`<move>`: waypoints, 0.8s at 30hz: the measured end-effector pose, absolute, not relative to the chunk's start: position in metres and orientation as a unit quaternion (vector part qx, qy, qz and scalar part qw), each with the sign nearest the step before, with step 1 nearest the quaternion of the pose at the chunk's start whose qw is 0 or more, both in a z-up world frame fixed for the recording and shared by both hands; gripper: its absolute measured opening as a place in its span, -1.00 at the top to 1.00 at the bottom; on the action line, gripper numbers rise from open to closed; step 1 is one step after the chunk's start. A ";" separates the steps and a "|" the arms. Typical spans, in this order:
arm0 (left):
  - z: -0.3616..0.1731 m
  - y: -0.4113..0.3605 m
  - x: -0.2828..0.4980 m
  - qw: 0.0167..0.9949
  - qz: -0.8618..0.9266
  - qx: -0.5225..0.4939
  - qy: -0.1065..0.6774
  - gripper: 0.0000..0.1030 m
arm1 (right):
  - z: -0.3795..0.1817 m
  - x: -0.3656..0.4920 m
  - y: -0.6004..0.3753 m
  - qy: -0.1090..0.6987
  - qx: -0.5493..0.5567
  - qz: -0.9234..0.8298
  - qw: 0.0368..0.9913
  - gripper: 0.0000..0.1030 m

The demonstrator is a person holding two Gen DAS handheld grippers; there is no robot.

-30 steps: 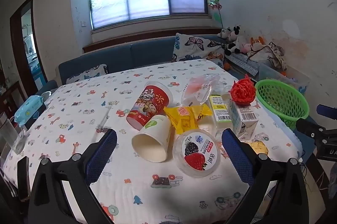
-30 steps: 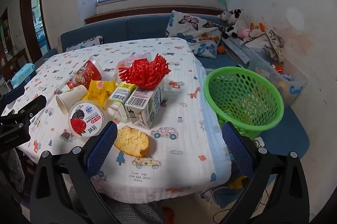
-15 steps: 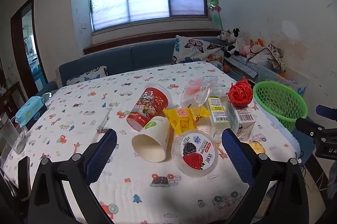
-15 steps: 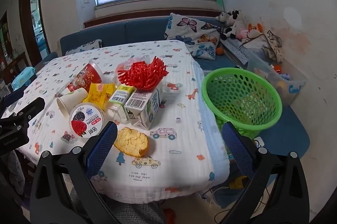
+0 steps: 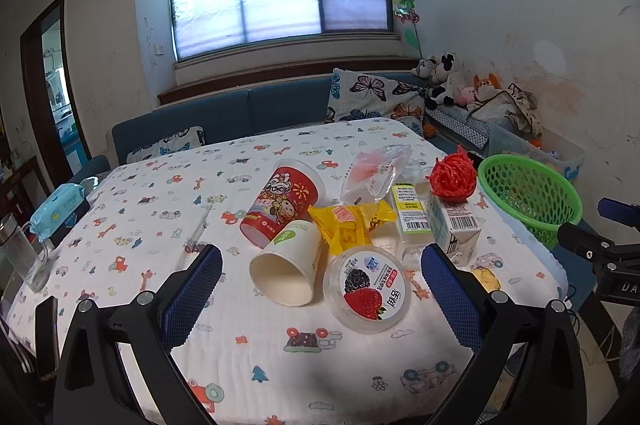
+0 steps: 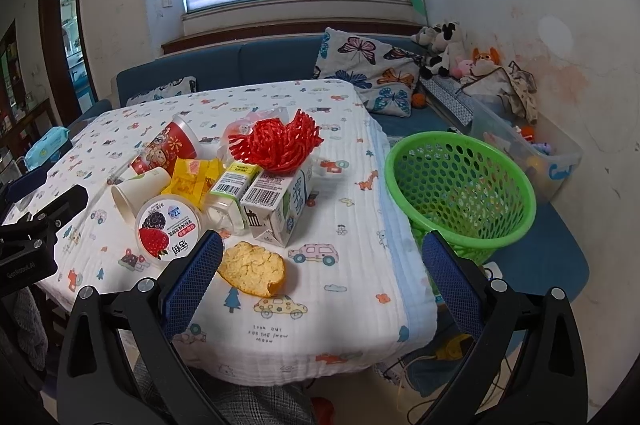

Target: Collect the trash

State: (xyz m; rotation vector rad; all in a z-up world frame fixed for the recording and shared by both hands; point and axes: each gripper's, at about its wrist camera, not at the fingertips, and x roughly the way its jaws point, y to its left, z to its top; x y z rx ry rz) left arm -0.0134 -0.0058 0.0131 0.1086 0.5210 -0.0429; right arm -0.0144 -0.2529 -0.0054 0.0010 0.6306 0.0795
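Left wrist view is showing the left gripper (image 5: pixel 320 289) hovering above the near edge of the table (image 5: pixel 280 377), jaws spread wide and holding nothing. Between them the trash pile is sitting mid-table: white paper cup (image 5: pixel 288 269) lying on its side with the mouth facing near, round fruit cup (image 5: pixel 366 289) with berry lid just right of it, red printed cup (image 5: pixel 280 205) tipped over behind, yellow wrapper (image 5: pixel 348 225) touching the paper cup, clear bag (image 5: pixel 374 173) farther back.

Right wrist view is showing the right gripper (image 6: pixel 320 273) also wide open and empty, hanging over the near right corner. Orange peel (image 6: pixel 252 269) is lying just beside its left finger, milk carton (image 6: pixel 280 205) standing behind it with red foam net (image 6: pixel 280 143) resting on top, small bottle (image 6: pixel 232 189) lying against the carton's left. Green basket (image 6: pixel 460 197) is sitting off the table's right edge, on a blue seat, looking empty.

Nothing is collected yet, so the step looks like picking a first piece. Probably best: right side taking the peel since it is nearest, centring the jaws over it, coming straight down, closing gently because it is thin and flat on soft cloth. Avoid pinching the cloth. Left side is better suited to the paper cup, gripping across its wall.
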 end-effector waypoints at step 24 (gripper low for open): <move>0.014 -0.010 -0.019 0.965 -0.022 0.055 0.254 -0.88 | -0.004 -0.017 -0.251 0.309 0.001 0.042 0.950 -0.91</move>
